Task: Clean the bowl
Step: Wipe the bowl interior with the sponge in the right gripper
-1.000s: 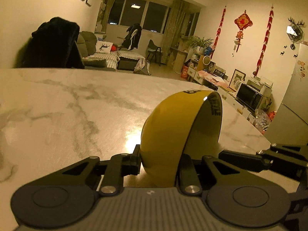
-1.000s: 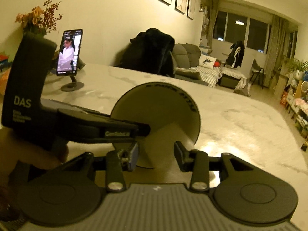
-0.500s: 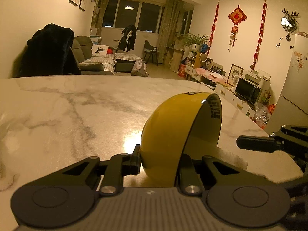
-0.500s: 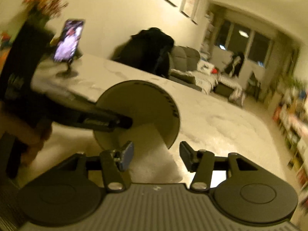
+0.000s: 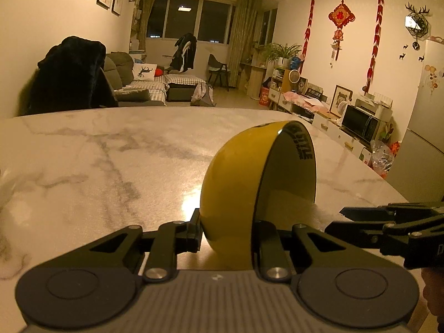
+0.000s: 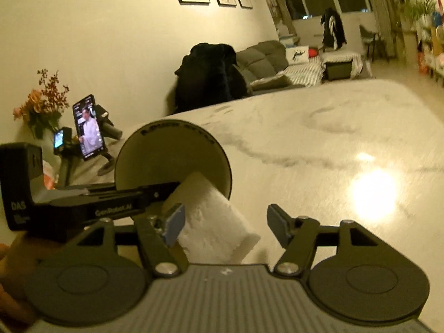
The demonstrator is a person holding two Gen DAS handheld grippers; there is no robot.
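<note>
A yellow bowl [image 5: 233, 183] stands tipped on its side on the marble table [image 5: 97, 166], its mouth facing right. My left gripper [image 5: 227, 233] is shut on the bowl's rim. In the right wrist view I look into the bowl [image 6: 172, 158]. A folded white paper towel [image 6: 213, 222] slopes out of its mouth onto the table. My right gripper [image 6: 224, 224] is opening. The towel lies between its jaws next to the left pad [image 6: 173, 226], and the right pad [image 6: 277, 220] is well clear of it. The left gripper [image 6: 116, 208] reaches in from the left.
A phone on a stand [image 6: 88, 127] and a vase of flowers [image 6: 41, 102] stand at the table's far left. A chair draped with a dark coat [image 6: 211, 75] sits behind the table. Bare marble stretches to the right [image 6: 333, 138].
The right gripper's jaws have spread wide and let go of the towel. That gripper has rolled and drawn back from the bowl. The left gripper and bowl stayed put.
</note>
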